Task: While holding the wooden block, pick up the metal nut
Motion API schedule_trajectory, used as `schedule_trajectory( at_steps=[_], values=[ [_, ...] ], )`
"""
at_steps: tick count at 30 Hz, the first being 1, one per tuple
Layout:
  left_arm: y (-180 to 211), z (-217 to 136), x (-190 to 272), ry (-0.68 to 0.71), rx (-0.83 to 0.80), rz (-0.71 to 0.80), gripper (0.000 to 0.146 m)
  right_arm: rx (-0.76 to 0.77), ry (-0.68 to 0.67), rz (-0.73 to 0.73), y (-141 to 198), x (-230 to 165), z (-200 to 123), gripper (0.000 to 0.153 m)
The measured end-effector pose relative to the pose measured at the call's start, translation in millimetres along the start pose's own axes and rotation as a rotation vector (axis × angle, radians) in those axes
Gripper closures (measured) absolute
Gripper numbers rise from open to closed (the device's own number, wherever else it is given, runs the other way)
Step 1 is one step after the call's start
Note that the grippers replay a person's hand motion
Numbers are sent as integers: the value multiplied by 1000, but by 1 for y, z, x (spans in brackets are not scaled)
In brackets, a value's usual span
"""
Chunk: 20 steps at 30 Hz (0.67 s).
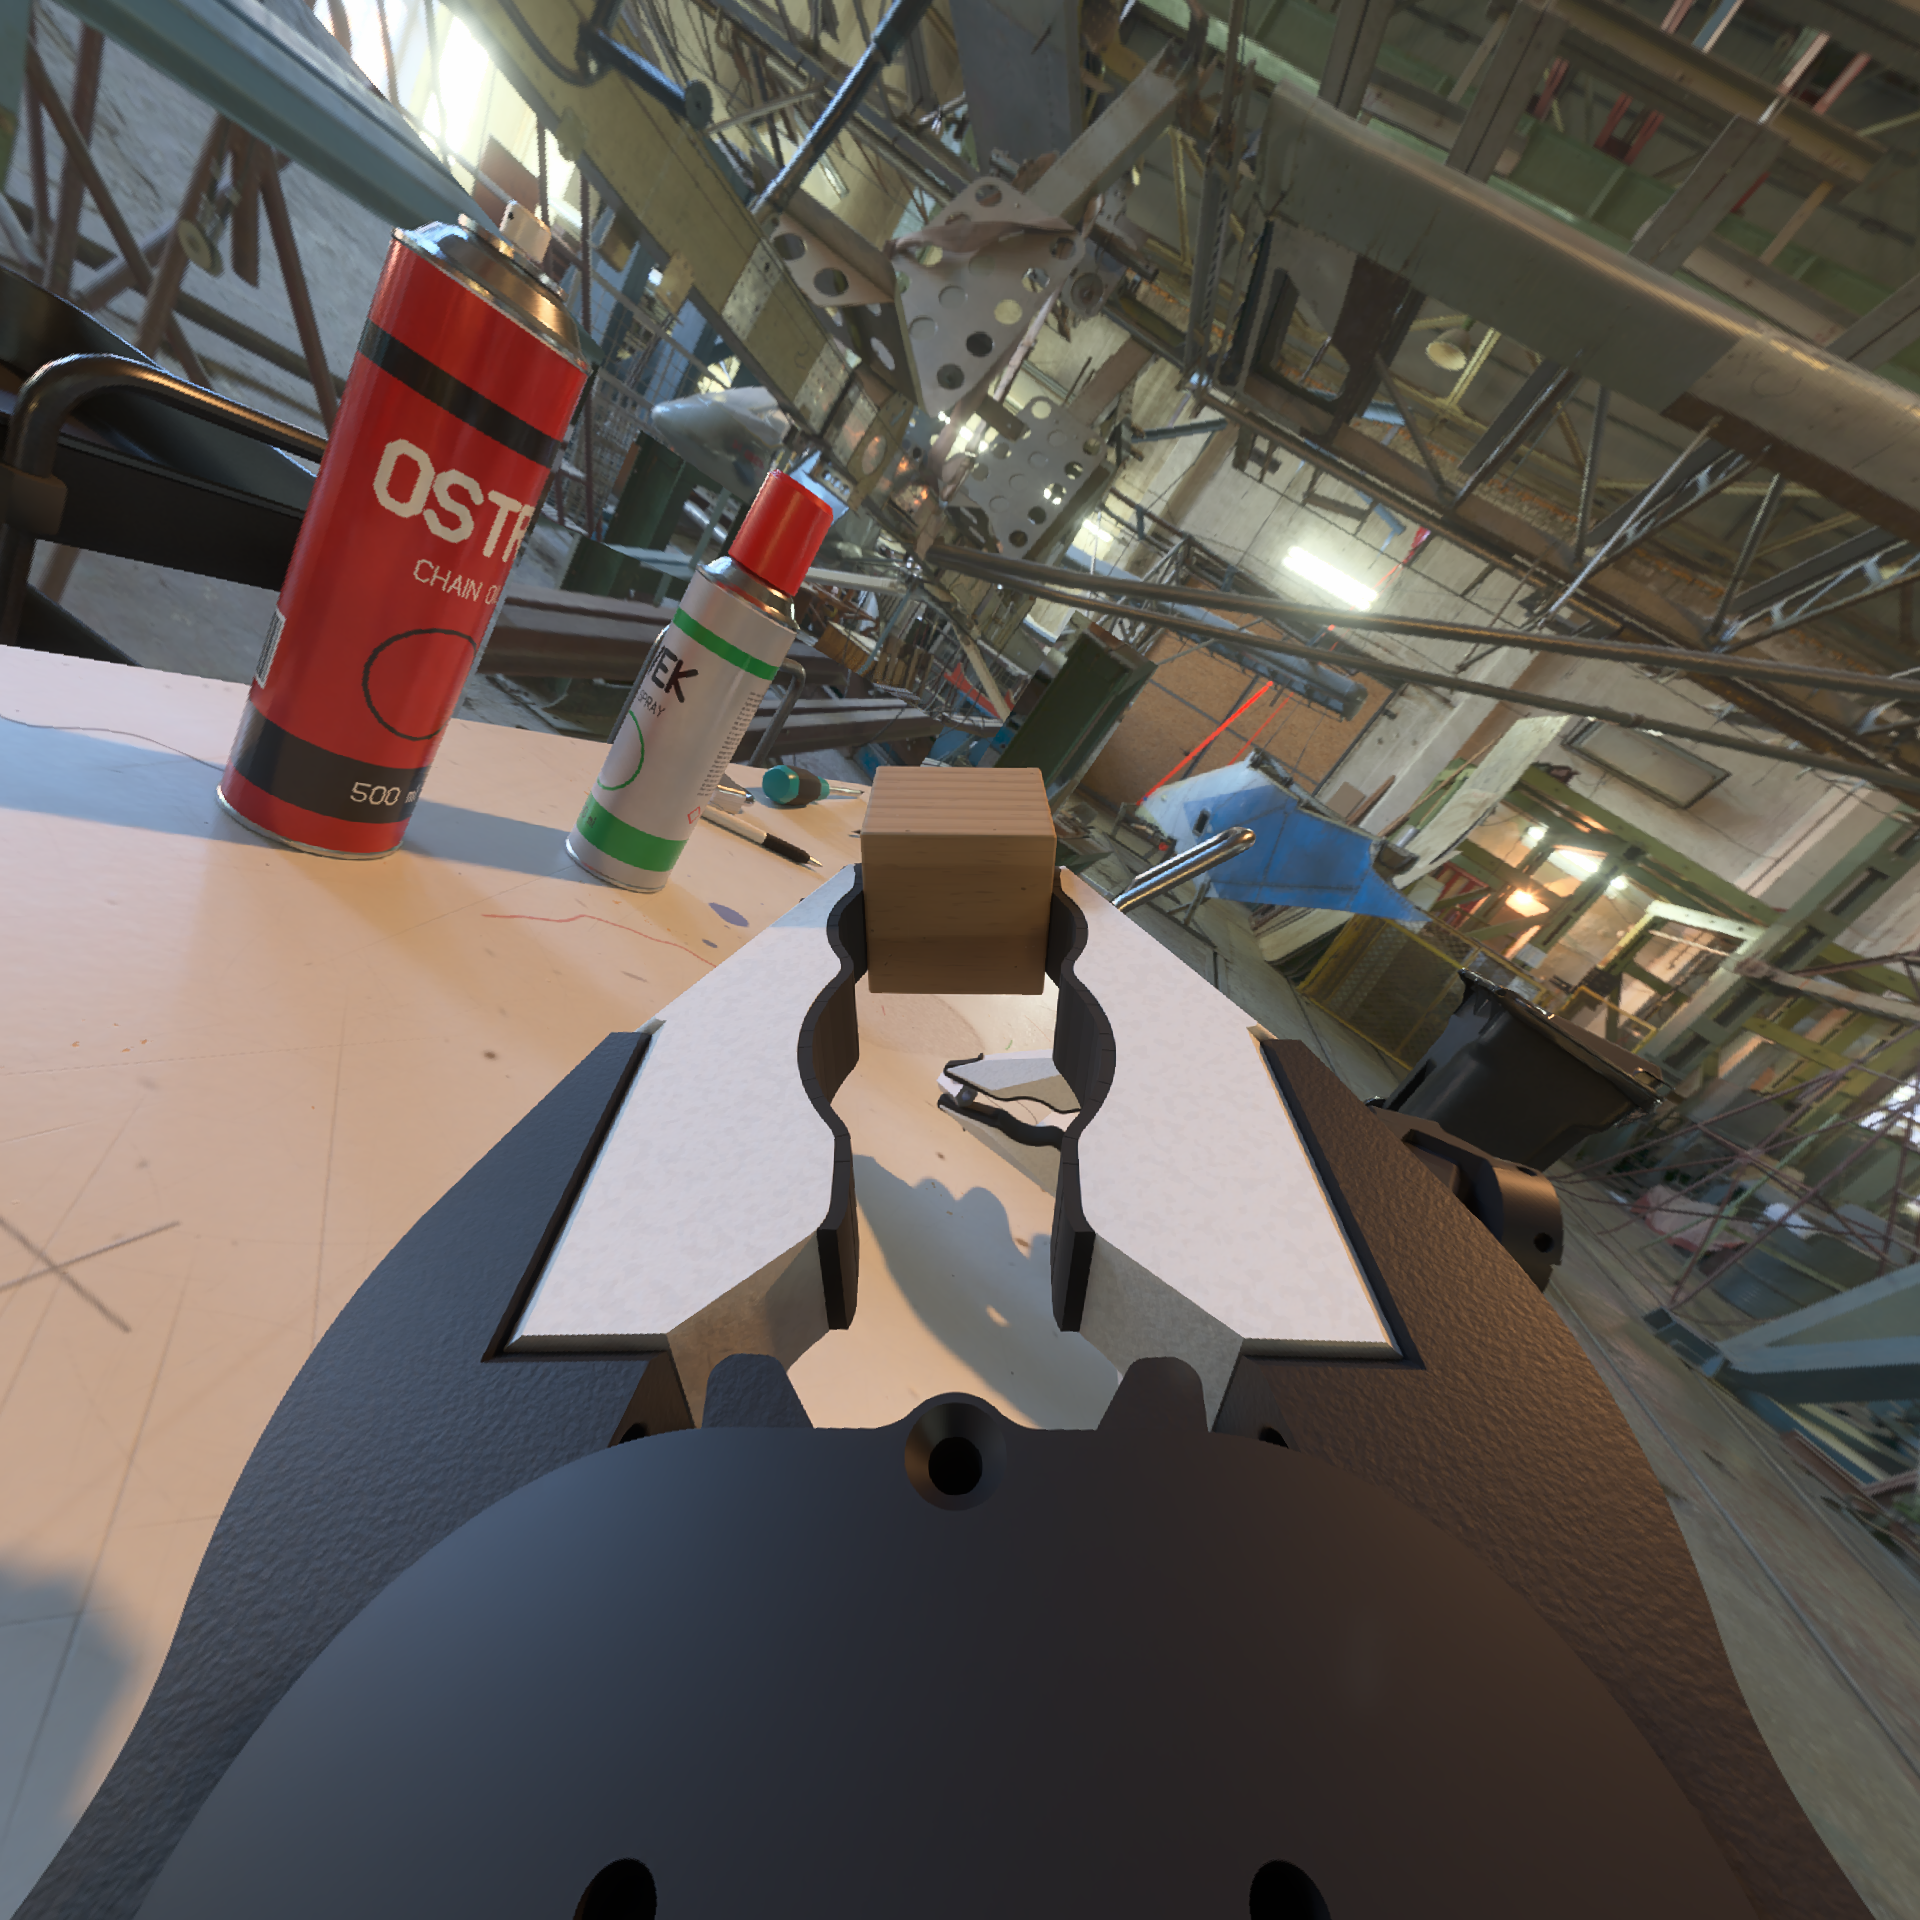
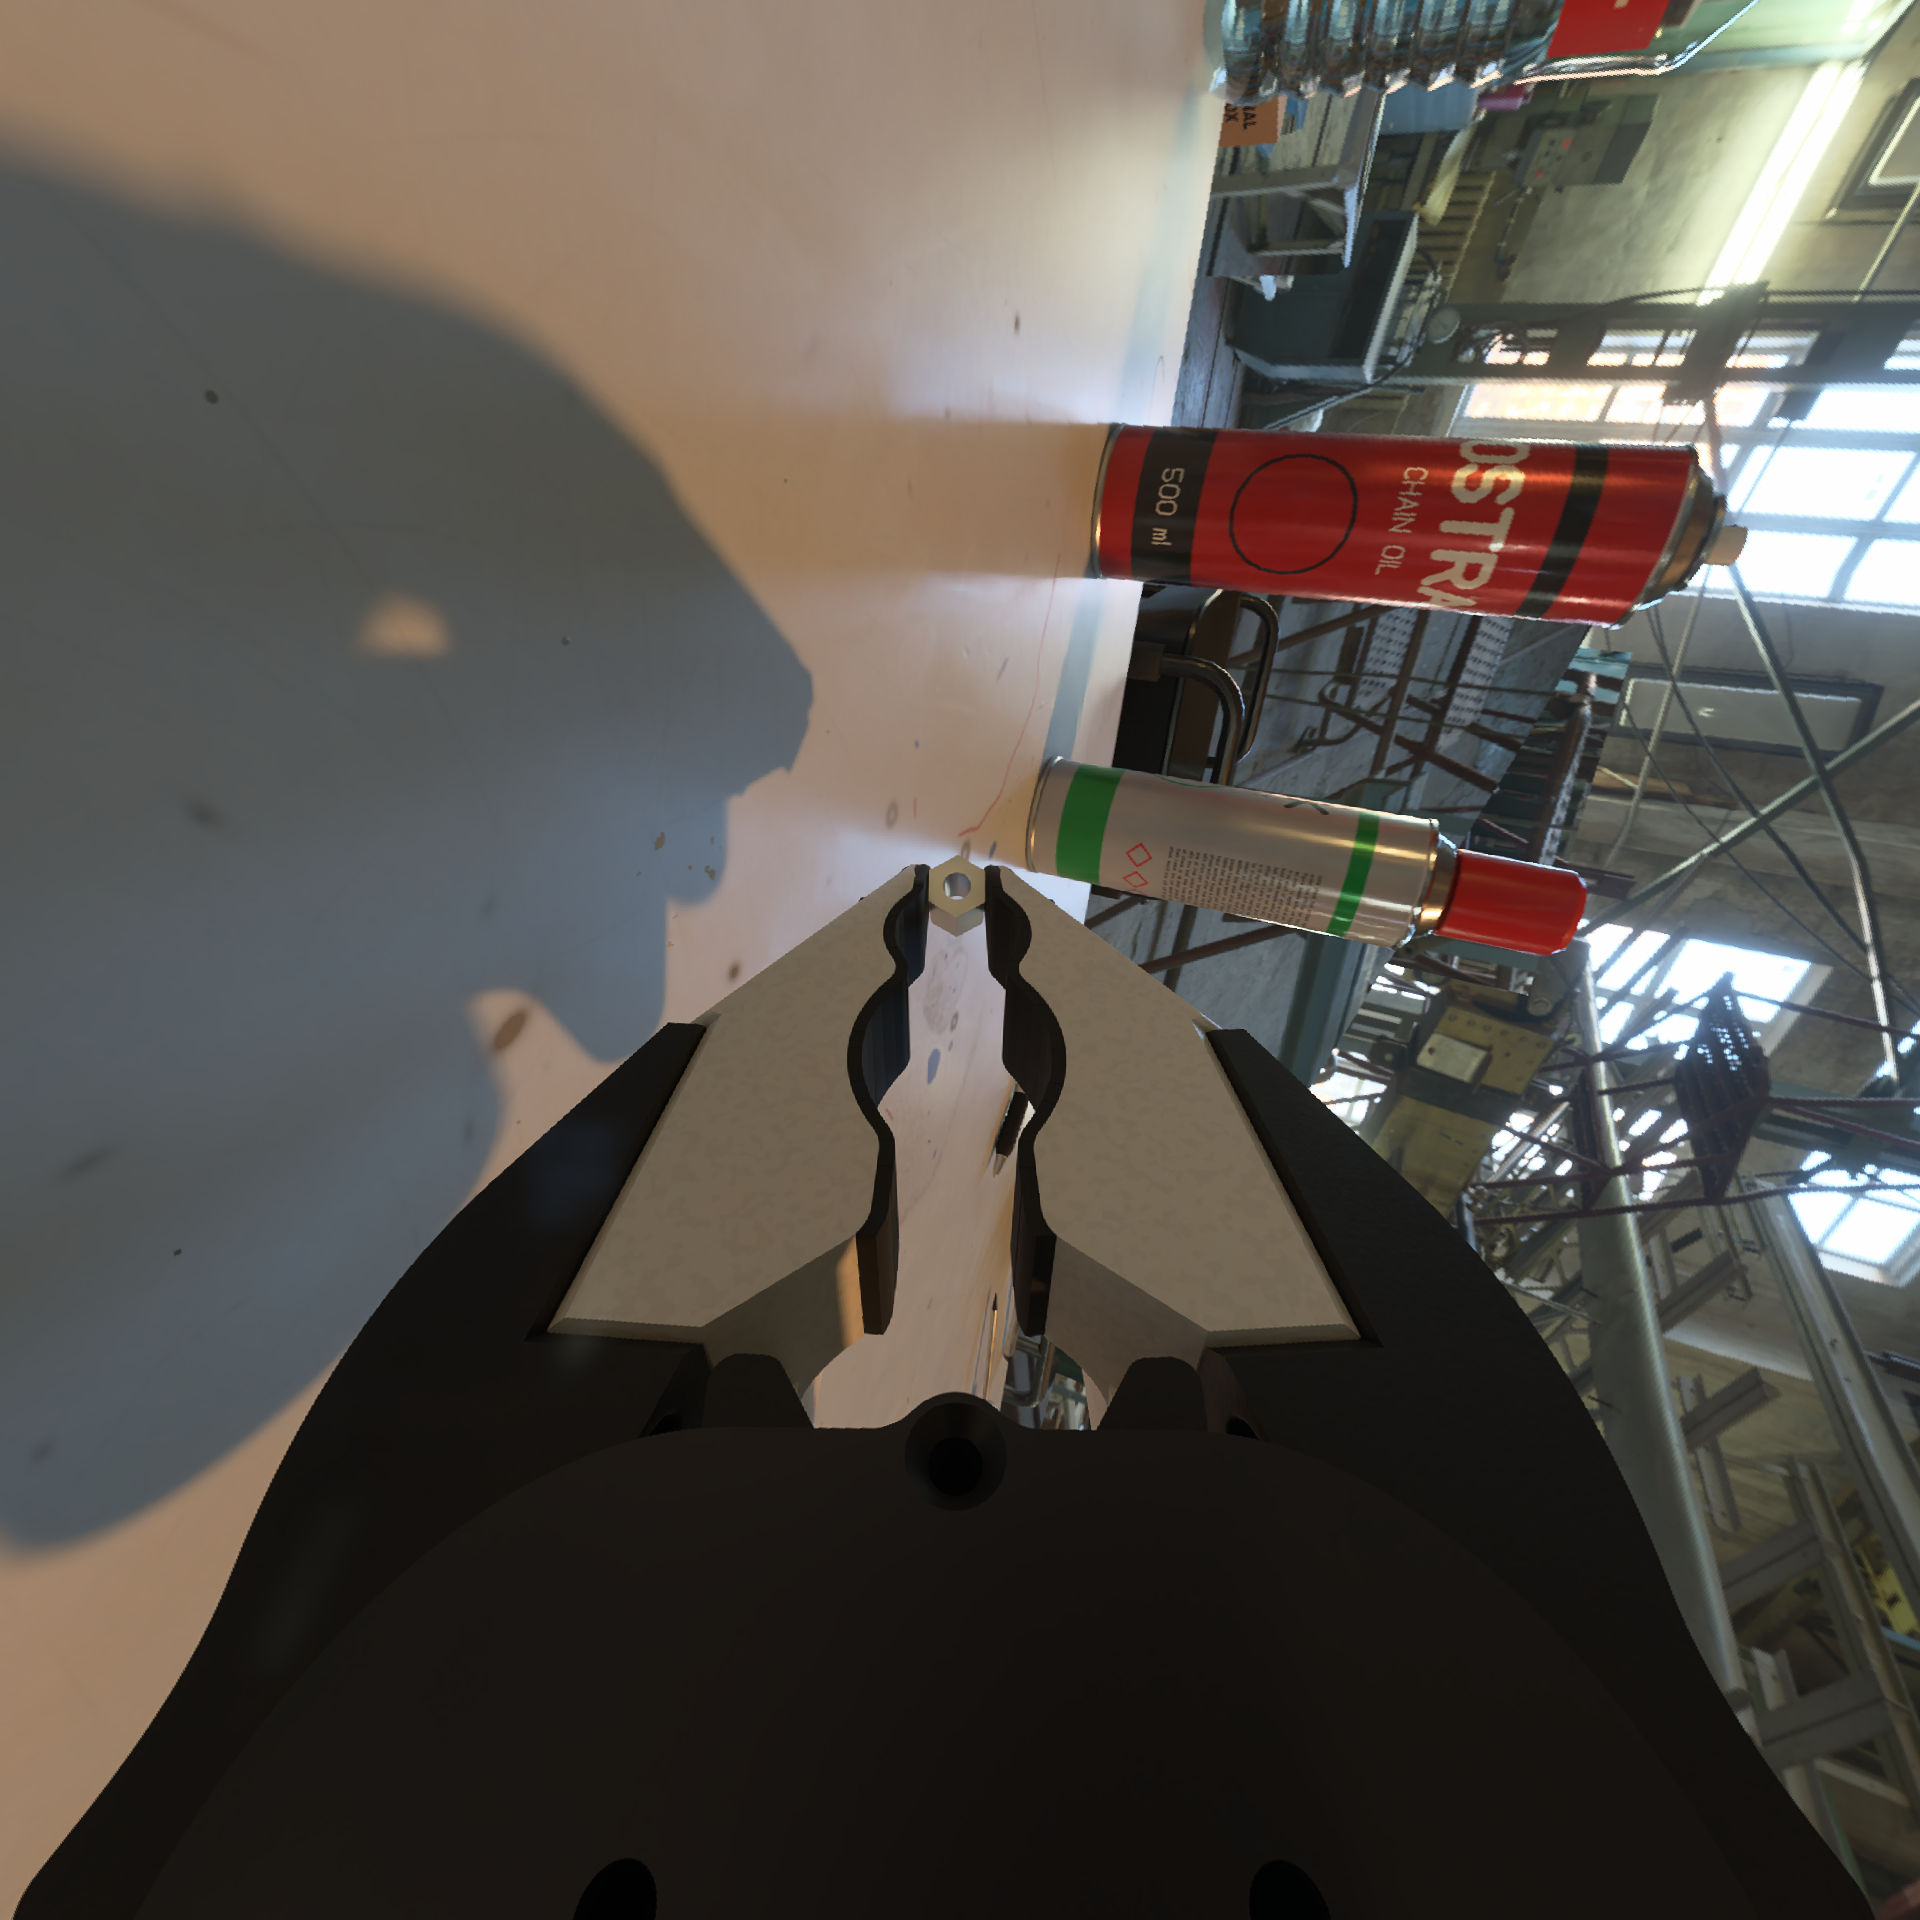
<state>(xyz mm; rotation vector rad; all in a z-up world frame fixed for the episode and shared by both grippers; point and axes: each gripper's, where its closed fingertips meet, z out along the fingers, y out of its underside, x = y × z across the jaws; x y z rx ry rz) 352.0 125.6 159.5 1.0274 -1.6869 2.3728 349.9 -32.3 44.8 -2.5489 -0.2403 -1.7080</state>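
Wooden block (image 1: 956, 881) sits clamped in my left gripper (image 1: 958, 914) clear of the table (image 1: 260, 1039), my right gripper (image 2: 956, 902) is pinched on the nut (image 2: 955, 900) at its tips, so next I judge a steady lift.
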Motion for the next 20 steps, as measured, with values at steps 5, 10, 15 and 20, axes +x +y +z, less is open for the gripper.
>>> schedule_trajectory(
  at_steps=[5, 10, 15, 20],
  values=[
    [0, 0, -2, -22, 3, 12, 113, -7, 33, 6, -3, 12, -6, 143],
    [1, 1, -4, -44, 2, 25, 113, -5, 30, 23, -10, 14, -9, 143],
    [0, 0, -4, -50, 3, 31, 113, -39, 20, -23, -14, -8, 0, 143],
    [0, -1, -5, -50, 5, 28, 113, -57, -11, -32, -21, -24, 2, 143]
  ],
)
